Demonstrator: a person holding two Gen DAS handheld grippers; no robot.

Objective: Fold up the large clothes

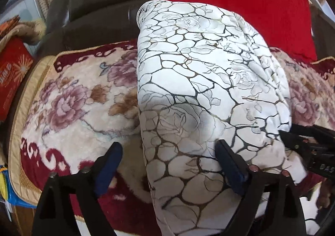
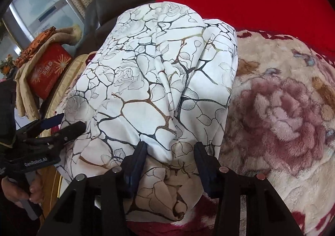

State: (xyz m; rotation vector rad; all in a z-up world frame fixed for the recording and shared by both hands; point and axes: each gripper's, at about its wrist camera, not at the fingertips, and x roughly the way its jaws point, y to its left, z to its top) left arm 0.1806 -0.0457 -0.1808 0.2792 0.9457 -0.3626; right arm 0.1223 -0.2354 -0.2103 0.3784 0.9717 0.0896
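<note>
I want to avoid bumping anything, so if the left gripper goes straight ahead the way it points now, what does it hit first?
Most likely the white patterned cloth. The left gripper is open, and the folded bundle already lies between its fingers on the floral blanket. Depth is unclear, but nothing else shows in front of it.

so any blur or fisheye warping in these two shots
Left wrist view: sharp on the white patterned cloth, slight smear on the right gripper, dark vignette corners. Right wrist view: the floral blanket bulges from distortion, and the window is bright.
</note>
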